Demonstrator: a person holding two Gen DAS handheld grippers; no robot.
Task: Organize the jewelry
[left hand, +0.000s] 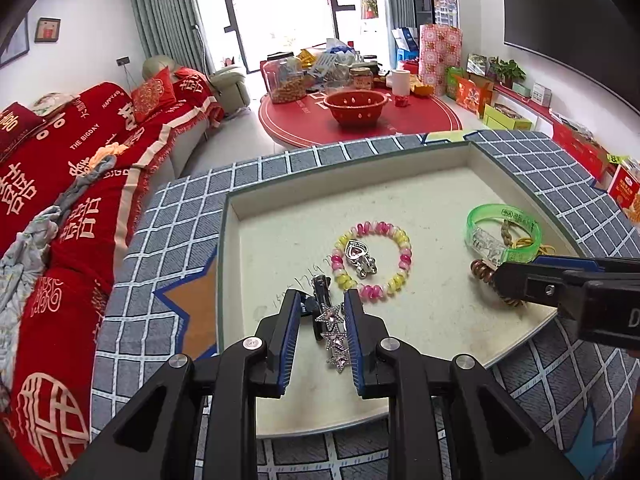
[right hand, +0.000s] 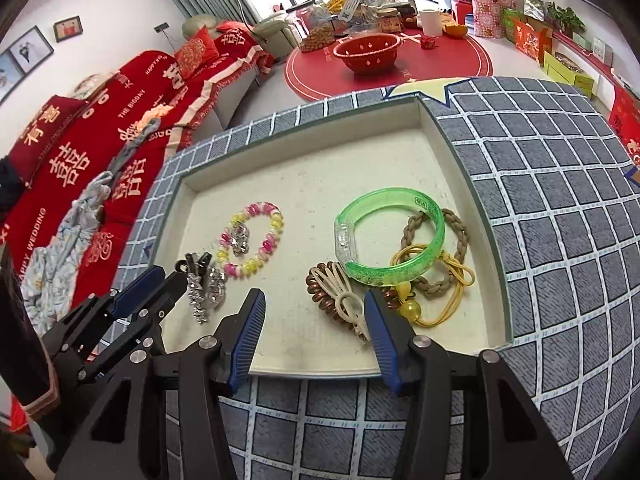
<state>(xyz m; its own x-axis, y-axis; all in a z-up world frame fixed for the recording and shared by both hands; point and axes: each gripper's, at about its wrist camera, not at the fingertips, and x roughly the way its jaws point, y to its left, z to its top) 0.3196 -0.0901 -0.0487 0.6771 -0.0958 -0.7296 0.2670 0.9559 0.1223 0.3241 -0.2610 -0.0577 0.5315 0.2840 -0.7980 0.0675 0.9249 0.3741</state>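
Observation:
A shallow cream tray (right hand: 460, 152) lies on a checked cloth. My left gripper (left hand: 322, 296) is narrowly shut on silver star hair clips (left hand: 334, 336) at the tray's near left; in the right wrist view those clips (right hand: 204, 292) sit at its fingertips. My right gripper (right hand: 313, 296) stands open over a brown coil hair tie (right hand: 320, 280) and a cream hair tie (right hand: 348, 304), its pads off both. A green bangle (right hand: 400, 272) rests on a braided tie (right hand: 460, 232) and a yellow beaded elastic (right hand: 440, 308). A pink-and-yellow bead bracelet (left hand: 402, 248) rings a silver heart charm (left hand: 358, 256).
The grey-blue checked cloth (right hand: 560, 260) surrounds the tray on all sides. A red-covered sofa (left hand: 80, 208) runs along the left. Beyond stands a round red table (left hand: 420, 124) with a red colander (left hand: 354, 106), jars and boxes.

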